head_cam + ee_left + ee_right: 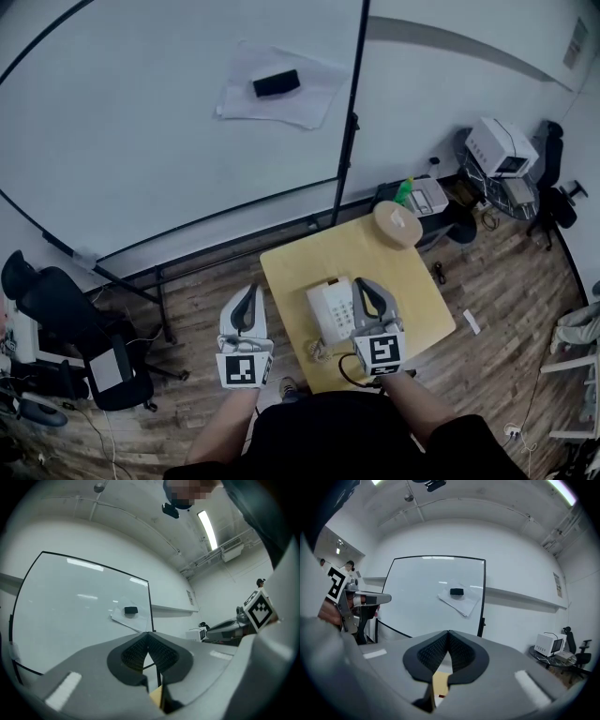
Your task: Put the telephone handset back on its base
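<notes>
A white telephone [328, 310] sits on a small yellow table [298, 265], with its coiled cord [322, 350] at the near edge. I cannot tell the handset apart from the base. My right gripper [365, 285] is held over the phone's right side, with its jaws shut and nothing between them [449, 635]. My left gripper [249, 293] hangs beside the table's left edge, above the floor. Its jaws are shut and empty too [149, 637]. Both gripper views point up at the whiteboard and do not show the phone.
A beige round object [397, 225] stands at the table's far corner, with a green bottle [404, 191] behind it. A large whiteboard [169, 112] on a stand fills the back. A black office chair [56, 309] stands at the left. More equipment [500, 147] sits at the right.
</notes>
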Action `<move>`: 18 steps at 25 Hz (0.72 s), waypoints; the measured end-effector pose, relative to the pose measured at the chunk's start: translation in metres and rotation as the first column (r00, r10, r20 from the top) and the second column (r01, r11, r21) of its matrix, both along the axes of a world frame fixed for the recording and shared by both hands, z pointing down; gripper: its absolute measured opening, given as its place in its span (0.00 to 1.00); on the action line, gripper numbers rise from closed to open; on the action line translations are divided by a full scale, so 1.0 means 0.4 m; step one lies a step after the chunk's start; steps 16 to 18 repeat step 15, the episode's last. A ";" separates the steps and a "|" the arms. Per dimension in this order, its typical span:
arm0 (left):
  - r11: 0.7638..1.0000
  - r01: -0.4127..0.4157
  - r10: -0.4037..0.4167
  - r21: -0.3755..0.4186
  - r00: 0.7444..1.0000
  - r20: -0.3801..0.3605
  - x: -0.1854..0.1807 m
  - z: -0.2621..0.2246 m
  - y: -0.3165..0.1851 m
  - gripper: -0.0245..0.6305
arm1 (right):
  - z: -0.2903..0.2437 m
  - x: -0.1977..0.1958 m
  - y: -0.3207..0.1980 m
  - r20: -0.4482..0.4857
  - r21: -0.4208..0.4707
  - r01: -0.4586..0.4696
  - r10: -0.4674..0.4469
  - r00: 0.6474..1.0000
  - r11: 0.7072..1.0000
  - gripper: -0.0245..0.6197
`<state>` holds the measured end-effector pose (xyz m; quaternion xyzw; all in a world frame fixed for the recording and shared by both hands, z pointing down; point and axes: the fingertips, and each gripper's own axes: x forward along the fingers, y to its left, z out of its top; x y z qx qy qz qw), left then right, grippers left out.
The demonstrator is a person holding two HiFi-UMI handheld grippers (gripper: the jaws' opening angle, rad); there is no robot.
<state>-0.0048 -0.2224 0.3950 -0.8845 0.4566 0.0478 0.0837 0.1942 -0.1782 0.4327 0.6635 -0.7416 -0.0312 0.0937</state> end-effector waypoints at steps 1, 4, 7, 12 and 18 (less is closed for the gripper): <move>1.000 -0.001 0.001 0.002 1.000 -0.001 0.000 -0.002 0.002 0.04 | -0.001 0.001 0.001 0.000 0.000 -0.002 0.002 1.000 1.000 0.05; 1.000 0.004 -0.004 0.001 1.000 0.004 -0.006 -0.002 0.005 0.04 | -0.006 0.001 0.003 -0.001 0.009 -0.001 0.001 1.000 1.000 0.05; 1.000 0.003 -0.003 0.014 1.000 0.004 -0.008 -0.009 0.007 0.04 | -0.008 0.001 0.005 0.003 0.012 -0.004 0.004 1.000 1.000 0.05; 1.000 0.003 -0.003 0.017 1.000 0.006 -0.008 -0.011 0.013 0.04 | -0.015 -0.003 0.015 -0.012 0.020 -0.004 0.004 1.000 1.000 0.05; 1.000 0.002 -0.002 0.025 1.000 -0.004 -0.003 -0.023 0.019 0.04 | -0.021 0.001 0.024 -0.018 0.025 -0.007 0.008 1.000 1.000 0.05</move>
